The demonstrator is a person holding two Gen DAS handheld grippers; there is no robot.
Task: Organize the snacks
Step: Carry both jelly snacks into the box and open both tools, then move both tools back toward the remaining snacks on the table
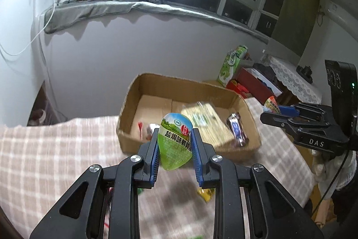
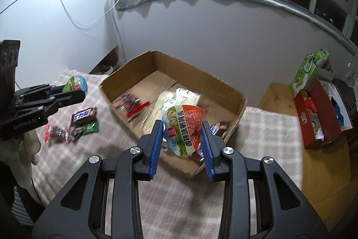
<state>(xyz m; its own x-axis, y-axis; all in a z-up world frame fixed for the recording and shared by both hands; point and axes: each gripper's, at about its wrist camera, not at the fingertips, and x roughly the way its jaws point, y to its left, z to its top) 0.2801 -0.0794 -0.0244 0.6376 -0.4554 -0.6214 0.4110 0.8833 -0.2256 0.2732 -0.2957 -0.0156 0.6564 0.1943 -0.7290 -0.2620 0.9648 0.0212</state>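
Left gripper (image 1: 175,142) clamped on green teardrop-shaped glossy egg pack (image 1: 175,142), above checked cloth (image 1: 44,149) before cardboard box (image 1: 156,84). Right gripper (image 2: 181,134) clamped on red-and-white egg pack (image 2: 184,129) at box's near edge. Shiny wrapped candy bar (image 2: 84,115) lies on cloth.

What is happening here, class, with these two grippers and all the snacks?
A person is sorting snacks into an open brown cardboard box on a checked tablecloth. The left gripper is shut on a green egg-shaped snack packet, and the right gripper is shut on an orange-and-green egg-shaped snack packet. Both hang near the box, which already holds a few wrapped items. A brown chocolate bar and other small wrappers lie on the cloth beside it.
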